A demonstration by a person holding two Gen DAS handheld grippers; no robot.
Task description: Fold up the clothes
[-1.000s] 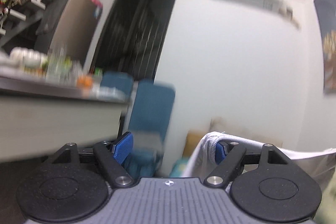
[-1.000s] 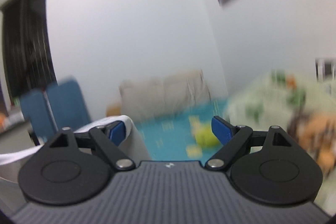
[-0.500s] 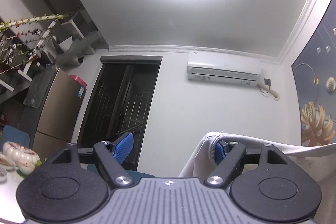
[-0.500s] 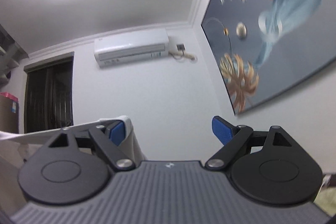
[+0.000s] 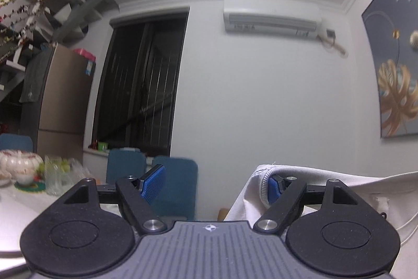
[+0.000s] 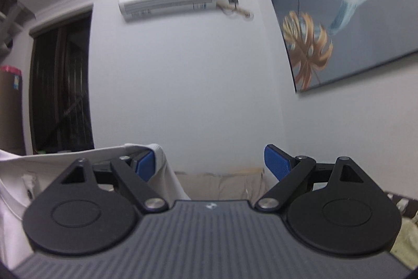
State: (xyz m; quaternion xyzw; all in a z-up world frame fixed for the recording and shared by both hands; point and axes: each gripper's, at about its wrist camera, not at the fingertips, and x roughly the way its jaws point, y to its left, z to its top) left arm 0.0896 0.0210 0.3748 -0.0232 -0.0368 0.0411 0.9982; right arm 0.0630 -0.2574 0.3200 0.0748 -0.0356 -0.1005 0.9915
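Note:
A white garment (image 5: 318, 181) hangs stretched between my two grippers, held up in the air. Its ribbed edge is hooked over the right finger of my left gripper (image 5: 213, 183), whose jaws stand wide apart with nothing between the blue pads. In the right wrist view the same white garment (image 6: 65, 157) is draped over the left finger of my right gripper (image 6: 210, 164), which is open too. The rest of the cloth falls below both views and is hidden.
A table (image 5: 15, 211) with glasses and dishes is at the left, with blue chairs (image 5: 175, 187) behind it. A dark doorway (image 5: 141, 85) and a white wall are ahead. A beige sofa (image 6: 222, 182) lies low on the right.
Both grippers have risen with the garment hung on their fingers. The views swung up to the ceiling lamp, then back to the wall. The jaws stay equally wide.

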